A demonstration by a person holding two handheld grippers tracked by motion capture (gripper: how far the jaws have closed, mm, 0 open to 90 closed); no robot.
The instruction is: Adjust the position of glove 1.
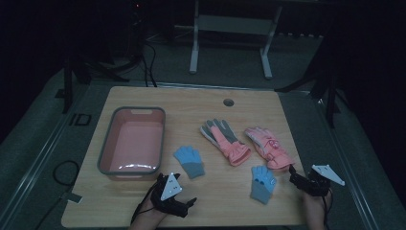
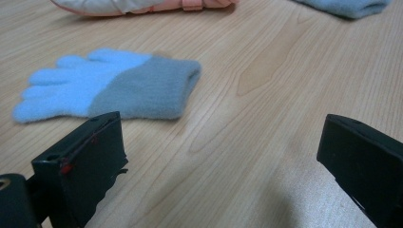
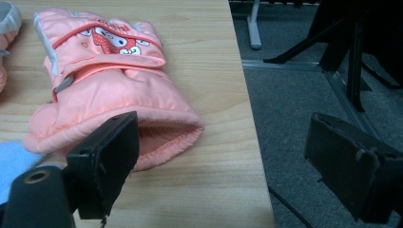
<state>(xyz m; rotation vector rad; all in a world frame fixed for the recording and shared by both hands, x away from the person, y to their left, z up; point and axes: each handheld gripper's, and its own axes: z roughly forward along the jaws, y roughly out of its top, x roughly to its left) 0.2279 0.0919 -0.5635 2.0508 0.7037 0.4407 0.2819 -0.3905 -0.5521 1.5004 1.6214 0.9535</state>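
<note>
Two small blue knit gloves with grey cuffs lie on the wooden table: one (image 1: 189,161) (image 2: 109,85) just ahead of my left gripper (image 1: 184,189) (image 2: 223,128), the other (image 1: 263,183) (image 3: 12,161) left of my right gripper (image 1: 299,178) (image 3: 223,128). A pink padded glove with a cartoon print (image 1: 269,147) (image 3: 114,90) lies in front of the right gripper, cuff toward it. A pink and grey padded glove (image 1: 225,141) lies beside it. Both grippers stand open with nothing between the jaws, low over the table's front edge.
A pink basin with a grey rim (image 1: 106,143) stands empty at the table's left. A cable hole (image 1: 228,102) sits near the far edge. The table's right edge (image 3: 247,118) runs close to the right gripper, with dark floor and stand legs (image 3: 351,57) beyond.
</note>
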